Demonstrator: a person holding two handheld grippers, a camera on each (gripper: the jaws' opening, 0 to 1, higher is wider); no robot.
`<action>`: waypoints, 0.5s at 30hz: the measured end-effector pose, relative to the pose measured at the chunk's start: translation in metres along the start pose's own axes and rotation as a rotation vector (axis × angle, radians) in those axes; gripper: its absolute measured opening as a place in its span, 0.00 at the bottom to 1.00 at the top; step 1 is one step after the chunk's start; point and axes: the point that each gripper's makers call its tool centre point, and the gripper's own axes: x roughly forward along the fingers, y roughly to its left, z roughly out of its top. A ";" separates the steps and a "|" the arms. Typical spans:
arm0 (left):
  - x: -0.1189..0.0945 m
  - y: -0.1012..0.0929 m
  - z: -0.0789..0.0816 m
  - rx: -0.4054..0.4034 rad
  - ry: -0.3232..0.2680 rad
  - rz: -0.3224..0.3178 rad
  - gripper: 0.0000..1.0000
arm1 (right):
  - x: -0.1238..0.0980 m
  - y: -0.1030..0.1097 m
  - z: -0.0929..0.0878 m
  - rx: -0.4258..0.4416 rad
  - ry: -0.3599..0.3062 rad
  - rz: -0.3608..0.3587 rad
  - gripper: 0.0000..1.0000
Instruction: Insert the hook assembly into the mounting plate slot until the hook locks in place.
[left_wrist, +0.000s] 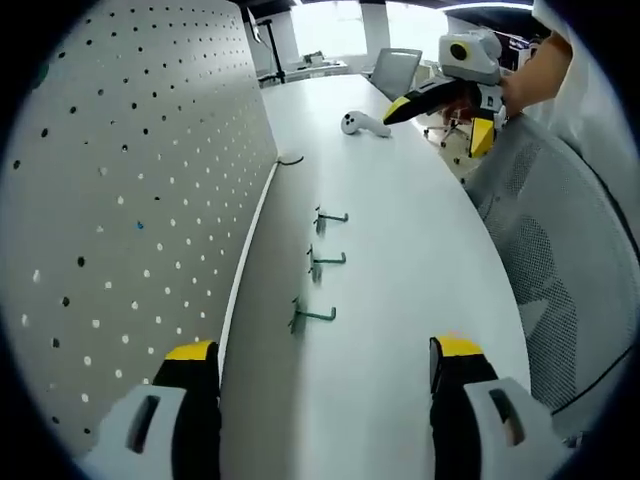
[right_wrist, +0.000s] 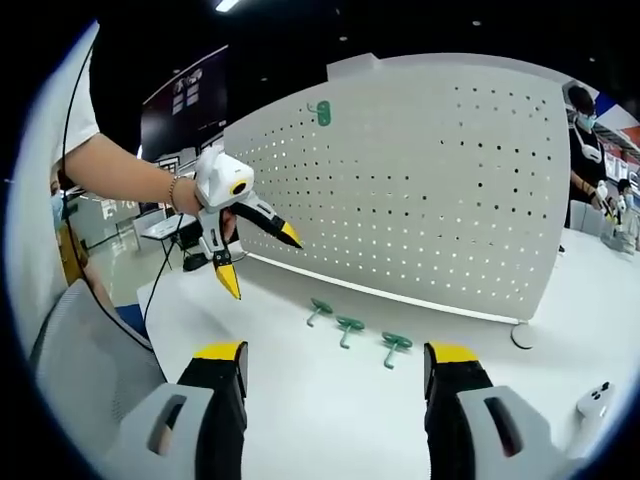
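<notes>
In the left gripper view, a white perforated metal pegboard panel (left_wrist: 130, 200) stands upright along the left edge of the white tabletop (left_wrist: 400, 260), and three small green metal hooks (left_wrist: 312, 316) lie in a row on the tabletop just beside its base, apart from one another. The left tool (left_wrist: 325, 375) hangs above the tabletop near the closest hook, its yellow-tipped jaws spread wide with nothing between them. Further along lies a white handheld controller (left_wrist: 362, 123). At the far right the right tool (left_wrist: 440, 125), held by a hand, also has its jaws apart and empty. In the right gripper view, one green hook (right_wrist: 321, 112) is already fixed high on the pegboard panel (right_wrist: 420, 190).
</notes>
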 end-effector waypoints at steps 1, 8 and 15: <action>0.001 0.000 0.000 0.003 0.005 -0.007 0.89 | 0.000 0.000 0.000 0.003 -0.001 0.000 0.69; 0.016 -0.001 0.000 0.059 0.046 -0.052 0.88 | -0.001 -0.002 0.000 0.013 -0.005 -0.001 0.68; 0.029 0.003 0.005 0.080 0.068 -0.070 0.88 | -0.001 -0.003 -0.001 0.025 -0.007 -0.005 0.67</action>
